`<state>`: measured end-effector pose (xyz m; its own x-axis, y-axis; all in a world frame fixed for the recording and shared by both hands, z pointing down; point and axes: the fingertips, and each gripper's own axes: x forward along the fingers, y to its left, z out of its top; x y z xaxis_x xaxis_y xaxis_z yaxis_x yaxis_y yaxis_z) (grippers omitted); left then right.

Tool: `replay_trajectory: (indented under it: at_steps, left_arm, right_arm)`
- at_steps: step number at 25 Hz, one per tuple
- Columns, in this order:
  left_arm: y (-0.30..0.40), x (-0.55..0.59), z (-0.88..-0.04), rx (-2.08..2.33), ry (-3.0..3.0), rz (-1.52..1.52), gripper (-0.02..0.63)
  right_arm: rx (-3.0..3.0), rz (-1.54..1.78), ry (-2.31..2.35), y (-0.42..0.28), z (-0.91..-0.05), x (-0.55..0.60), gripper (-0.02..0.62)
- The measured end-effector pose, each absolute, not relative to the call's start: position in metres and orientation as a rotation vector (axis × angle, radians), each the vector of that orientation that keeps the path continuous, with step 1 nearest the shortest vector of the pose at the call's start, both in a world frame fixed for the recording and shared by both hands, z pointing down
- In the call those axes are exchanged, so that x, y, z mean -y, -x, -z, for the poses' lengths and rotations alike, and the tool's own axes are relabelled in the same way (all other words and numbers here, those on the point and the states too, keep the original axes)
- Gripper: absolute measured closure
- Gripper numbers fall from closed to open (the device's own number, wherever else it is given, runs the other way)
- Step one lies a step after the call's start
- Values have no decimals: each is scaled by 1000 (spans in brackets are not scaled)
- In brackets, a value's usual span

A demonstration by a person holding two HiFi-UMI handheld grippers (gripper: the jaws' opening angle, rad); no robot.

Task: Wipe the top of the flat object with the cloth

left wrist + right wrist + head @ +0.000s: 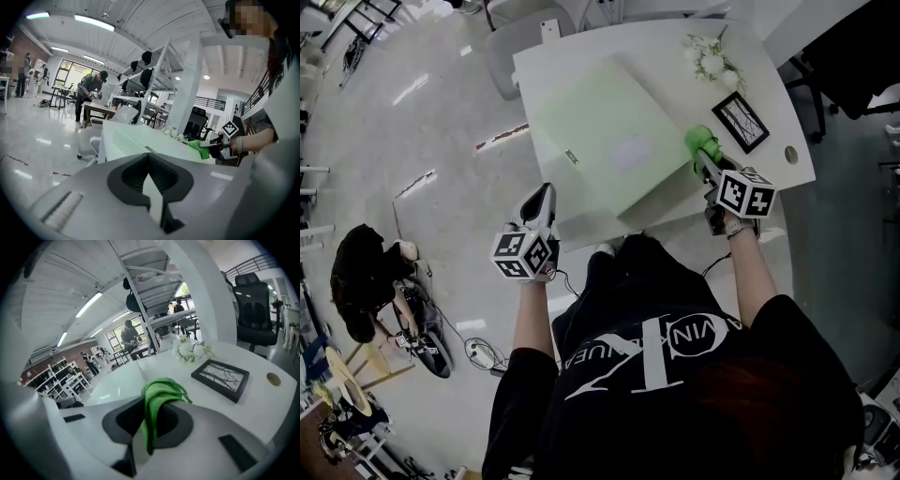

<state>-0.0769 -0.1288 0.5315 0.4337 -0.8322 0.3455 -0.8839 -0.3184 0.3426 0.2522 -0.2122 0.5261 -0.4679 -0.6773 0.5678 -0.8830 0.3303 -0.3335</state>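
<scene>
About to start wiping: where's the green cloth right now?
In the head view, the green cloth is pinched in the right hand-held gripper at the right edge of the flat object, just left of the picture frame.

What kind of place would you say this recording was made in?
Probably an open-plan office or lab workspace: a white desk, a black office chair, ceiling strip lights, and a person working at a bench farther back.
</scene>
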Motion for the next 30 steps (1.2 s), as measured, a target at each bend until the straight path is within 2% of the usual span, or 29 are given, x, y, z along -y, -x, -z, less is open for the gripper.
replay_trajectory:
  at_steps: [17,30]
  left_arm:
    - [82,127,-526,1479,-2212,-138,595]
    - [102,155,-478,1691,-2261,-83,595]
  right_arm:
    - [2154,-720,-1406,-271,-532,221,552]
    - [2343,-512,-1402,-253,-479,238,552]
